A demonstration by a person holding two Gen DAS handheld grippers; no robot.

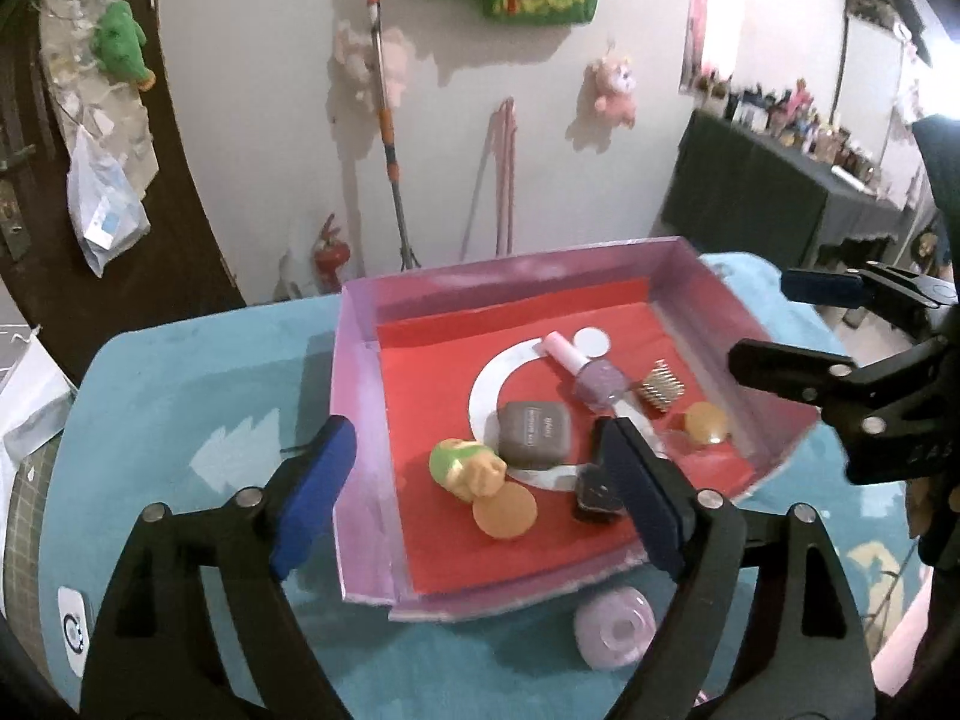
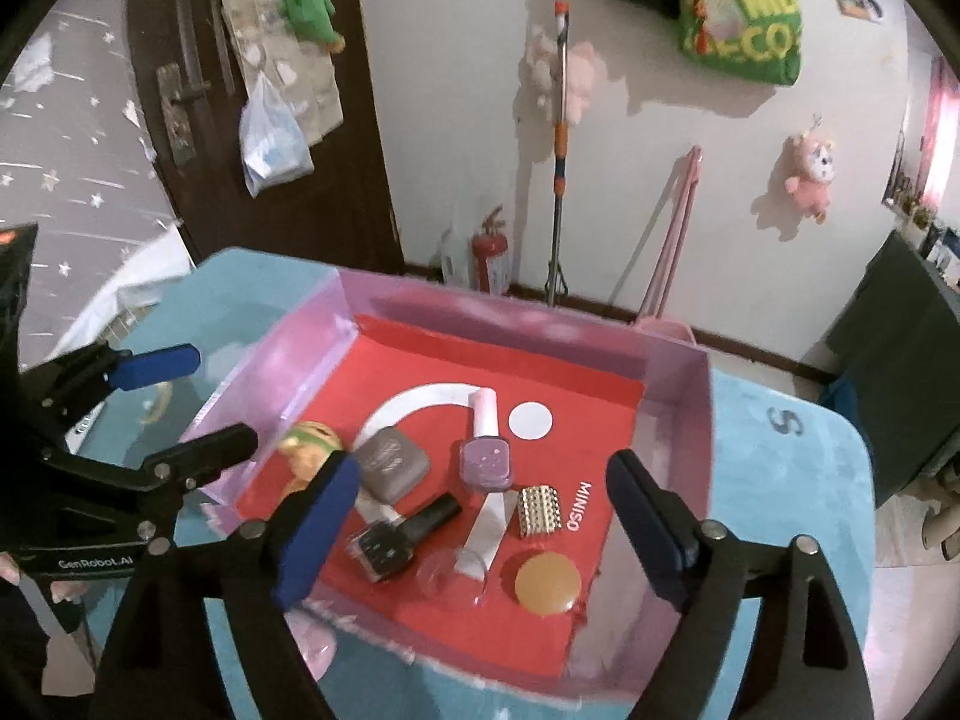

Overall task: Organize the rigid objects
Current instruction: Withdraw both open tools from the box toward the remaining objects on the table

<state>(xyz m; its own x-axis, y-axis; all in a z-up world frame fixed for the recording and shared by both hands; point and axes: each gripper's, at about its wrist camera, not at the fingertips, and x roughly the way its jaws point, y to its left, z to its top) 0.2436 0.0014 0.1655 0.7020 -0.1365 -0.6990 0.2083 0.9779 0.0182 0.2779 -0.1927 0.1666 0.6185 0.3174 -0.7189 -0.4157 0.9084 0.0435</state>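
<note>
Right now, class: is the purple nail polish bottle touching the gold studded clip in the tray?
Apart. The right wrist view shows red tray floor between the purple nail polish bottle and the gold studded clip.

"MINISO" in white on the tray's red liner [image 2: 585, 507]. "GenRobot.AI" on the left gripper [image 2: 96, 563] body. Green bag [image 2: 744, 18] lettering only partly legible.

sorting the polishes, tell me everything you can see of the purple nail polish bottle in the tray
The purple nail polish bottle lies flat on the red liner of the pink tray, its pale pink cap pointing to the far wall. Squarish, glossy body, lilac with light specks. It lies across the white arc print, near the grey case. No claw touches it.
</note>
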